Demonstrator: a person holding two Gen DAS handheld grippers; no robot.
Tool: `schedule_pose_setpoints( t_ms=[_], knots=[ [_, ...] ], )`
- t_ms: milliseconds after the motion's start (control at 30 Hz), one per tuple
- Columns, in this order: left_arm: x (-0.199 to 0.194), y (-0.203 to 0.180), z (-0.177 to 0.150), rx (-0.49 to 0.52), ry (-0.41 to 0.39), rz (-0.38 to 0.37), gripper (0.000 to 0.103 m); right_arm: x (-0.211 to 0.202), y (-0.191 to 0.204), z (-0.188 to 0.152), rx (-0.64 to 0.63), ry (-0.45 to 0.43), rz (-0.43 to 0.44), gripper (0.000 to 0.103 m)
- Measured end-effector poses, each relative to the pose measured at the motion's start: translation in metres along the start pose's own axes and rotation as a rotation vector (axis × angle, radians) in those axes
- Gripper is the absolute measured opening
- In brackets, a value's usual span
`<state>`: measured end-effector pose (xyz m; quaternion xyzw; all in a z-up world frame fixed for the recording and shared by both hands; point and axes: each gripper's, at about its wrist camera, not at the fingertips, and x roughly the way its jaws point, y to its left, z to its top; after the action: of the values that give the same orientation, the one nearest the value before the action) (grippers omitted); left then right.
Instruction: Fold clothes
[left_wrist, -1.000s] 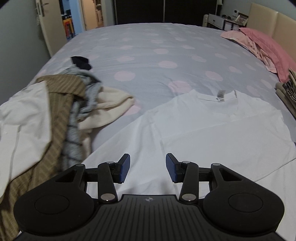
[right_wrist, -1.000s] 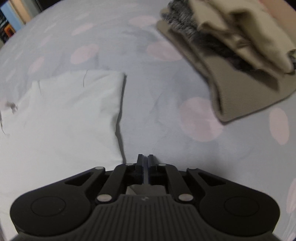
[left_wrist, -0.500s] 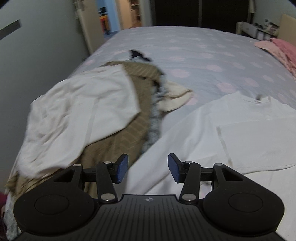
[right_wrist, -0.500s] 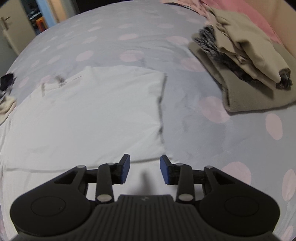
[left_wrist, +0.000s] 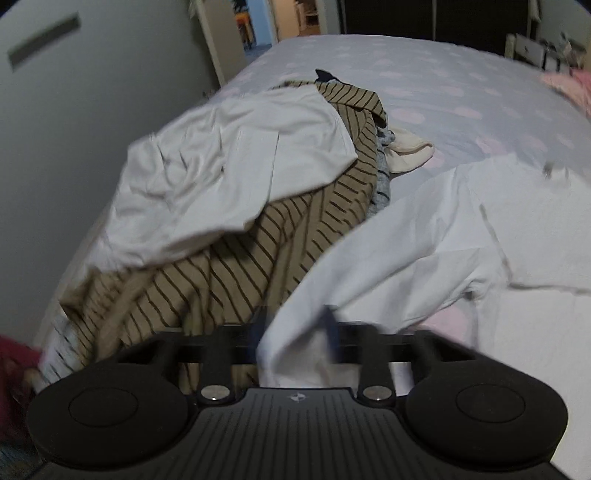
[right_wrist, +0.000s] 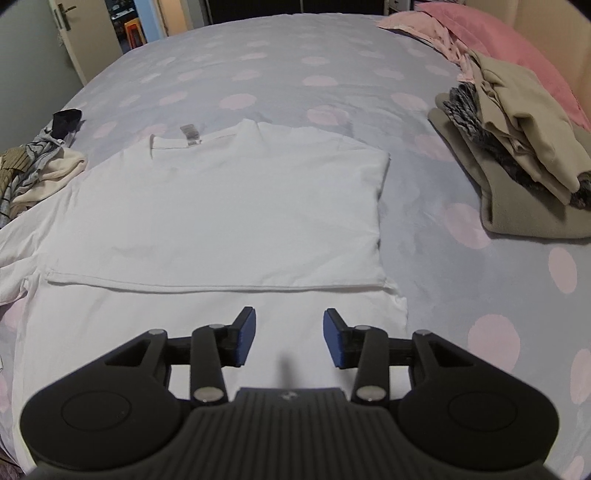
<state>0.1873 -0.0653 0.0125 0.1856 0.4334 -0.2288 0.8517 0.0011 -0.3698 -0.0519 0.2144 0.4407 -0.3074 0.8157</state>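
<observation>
Jaws closing on white T-shirt (left_wrist: 424, 236) sleeve, left-wrist view only

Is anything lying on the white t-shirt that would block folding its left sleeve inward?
Nothing visible lies on the white t-shirt. The left tongs are closing on its sleeve; the unfolded clothes pile sits beside it.

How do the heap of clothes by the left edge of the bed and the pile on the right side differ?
The left heap is crumpled and sprawling; the right pile is folded and stacked. The left heap shows a white garment over a brown one with dark stripes; the right pile is plain khaki and beige with one dark knitted layer. The left heap touches the white T-shirt; the right pile lies apart from it. Both rest on the dotted bedspread.
</observation>
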Motion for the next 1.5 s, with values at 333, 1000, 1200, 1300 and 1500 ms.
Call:
schedule_pose_setpoints(
  t_ms=[333, 1000, 1200, 1300, 1500],
  knots=[
    [-0.069, -0.08, 0.044, 0.111, -0.143, -0.259, 0.003, -0.008, -0.015, 0.004, 0.058, 0.026, -0.065, 0.044],
    [-0.045, -0.307, 0.057, 0.401, -0.082, -0.557, 0.031, -0.021, -0.054, 0.012, 0.111, 0.024, -0.111, 0.044],
    [-0.046, -0.303, 0.057, 0.406, -0.101, -0.563, 0.046, -0.018, -0.05, 0.008, 0.095, 0.015, -0.102, 0.044],
    [-0.041, -0.292, 0.058, 0.382, -0.096, -0.533, 0.046, -0.014, -0.039, 0.006, 0.076, 0.021, -0.065, 0.044],
    [-0.02, -0.258, 0.053, 0.341, -0.052, -0.428, 0.046, -0.007, -0.004, 0.004, 0.05, 0.048, 0.064, 0.044]
  ],
)
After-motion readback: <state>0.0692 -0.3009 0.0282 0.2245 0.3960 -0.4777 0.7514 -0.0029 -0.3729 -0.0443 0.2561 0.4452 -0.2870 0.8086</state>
